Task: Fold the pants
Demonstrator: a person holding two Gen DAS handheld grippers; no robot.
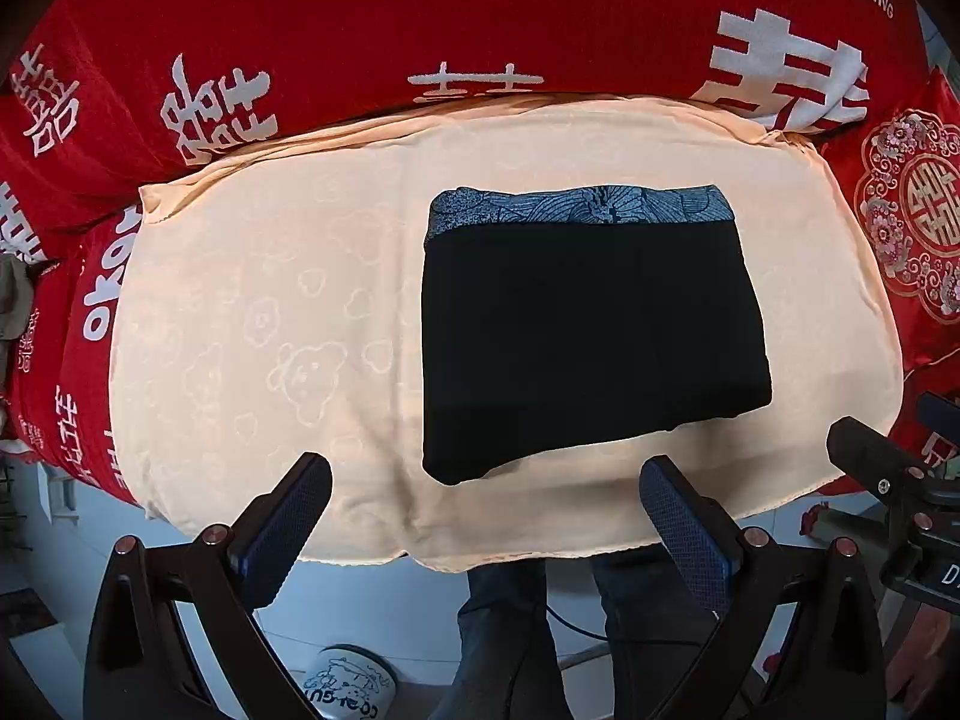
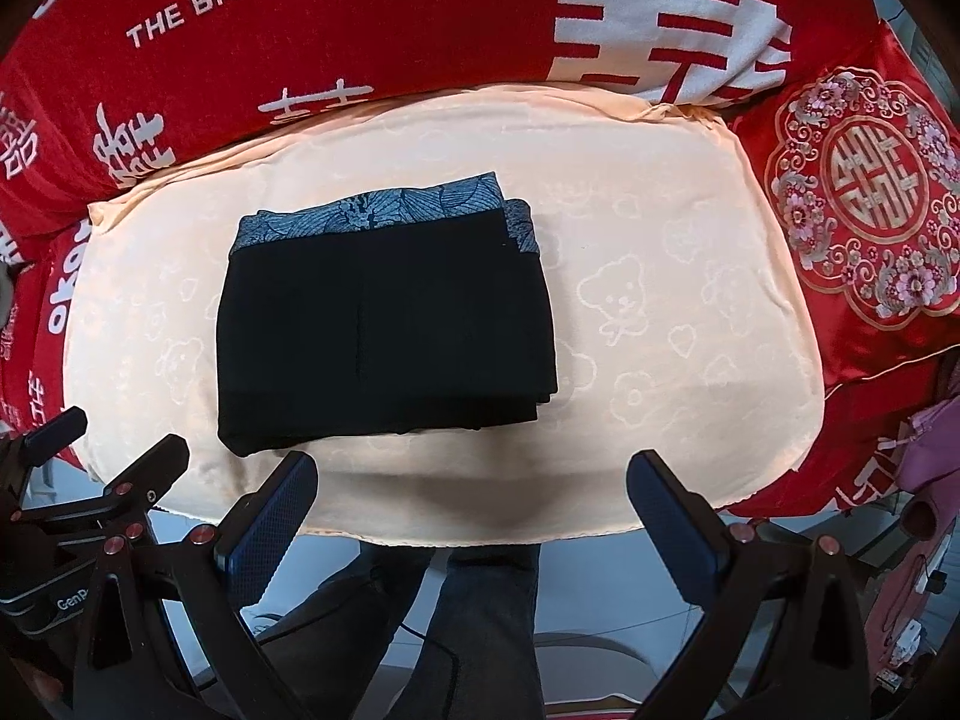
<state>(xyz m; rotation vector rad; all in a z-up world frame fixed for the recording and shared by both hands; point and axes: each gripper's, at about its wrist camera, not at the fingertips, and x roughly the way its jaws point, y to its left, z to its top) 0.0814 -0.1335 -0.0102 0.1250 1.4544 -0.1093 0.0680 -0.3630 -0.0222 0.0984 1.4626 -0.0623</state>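
As folded: pants (image 1: 591, 330) black rect, blue patterned waistband | both tools empty

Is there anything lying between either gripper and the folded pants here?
Nothing visible. Only bare peach cloth lies between the open left gripper and the folded pants, and likewise ahead of the open right gripper.

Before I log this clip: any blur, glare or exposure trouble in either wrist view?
Left wrist: sharp, strong fisheye bend, black pants crushed to near-featureless dark. Right wrist: same bend, cream cloth bright but its pattern readable, folds in the pants just visible, soft shadow on the cloth's near edge. No motion blur.
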